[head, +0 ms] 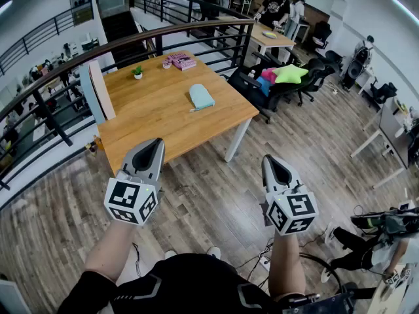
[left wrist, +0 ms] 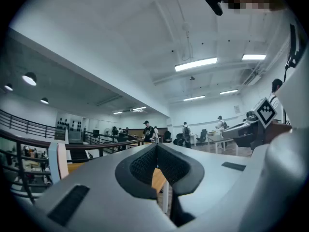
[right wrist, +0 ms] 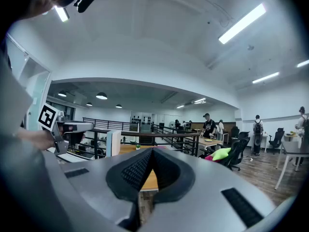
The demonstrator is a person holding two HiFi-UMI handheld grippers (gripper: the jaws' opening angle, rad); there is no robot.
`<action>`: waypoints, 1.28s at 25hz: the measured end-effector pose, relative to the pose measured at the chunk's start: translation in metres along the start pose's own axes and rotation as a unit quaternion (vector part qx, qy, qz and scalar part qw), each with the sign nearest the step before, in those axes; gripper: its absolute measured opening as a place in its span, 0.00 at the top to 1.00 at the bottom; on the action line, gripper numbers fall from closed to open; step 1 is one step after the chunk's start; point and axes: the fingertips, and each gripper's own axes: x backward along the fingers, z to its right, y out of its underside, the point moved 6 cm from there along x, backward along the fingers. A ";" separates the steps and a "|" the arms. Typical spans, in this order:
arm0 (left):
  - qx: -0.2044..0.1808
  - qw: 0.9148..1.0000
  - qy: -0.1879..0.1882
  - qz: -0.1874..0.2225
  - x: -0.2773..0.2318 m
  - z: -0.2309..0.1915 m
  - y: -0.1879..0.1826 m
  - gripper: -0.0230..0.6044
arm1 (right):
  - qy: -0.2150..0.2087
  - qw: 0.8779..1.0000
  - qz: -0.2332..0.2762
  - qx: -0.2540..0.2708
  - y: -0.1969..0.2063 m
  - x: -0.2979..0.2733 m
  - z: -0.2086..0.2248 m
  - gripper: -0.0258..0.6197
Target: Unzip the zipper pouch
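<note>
A light blue zipper pouch [head: 201,97] lies flat on the wooden table [head: 157,113], right of its middle. Both grippers hang in the air over the floor, short of the table's near edge and well apart from the pouch. My left gripper [head: 152,146] is shut with nothing in it, its tip just over the table's front edge. My right gripper [head: 272,163] is also shut and empty, out to the right of the table leg. In the left gripper view the left gripper [left wrist: 156,146] has its pads meeting; in the right gripper view the right gripper [right wrist: 153,151] stands the same way.
On the table stand a pink box [head: 182,61], a small potted plant [head: 137,72] and upright boards [head: 97,91] at the left edge. A black railing [head: 118,44] curves behind it. Office chairs with bright cushions [head: 288,74] sit right. Cables [head: 262,257] lie by my feet.
</note>
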 end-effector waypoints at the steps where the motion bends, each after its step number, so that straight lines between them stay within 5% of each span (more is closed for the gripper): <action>1: -0.007 1.000 0.011 -0.005 -0.005 0.002 0.001 0.92 | 0.000 1.000 -0.002 0.000 0.002 -0.002 0.000 0.95; 10: -0.038 0.998 0.050 -0.032 -0.022 0.014 0.004 0.92 | -0.011 1.000 0.008 0.000 0.001 -0.009 -0.004 0.95; 19: 0.027 0.999 0.029 -0.025 -0.017 0.027 0.013 0.92 | -0.014 0.999 0.017 -0.023 0.000 -0.008 0.005 0.95; 32: -0.002 1.000 0.002 -0.023 -0.014 0.031 0.008 0.91 | -0.023 0.999 0.019 -0.019 0.002 -0.015 0.013 0.95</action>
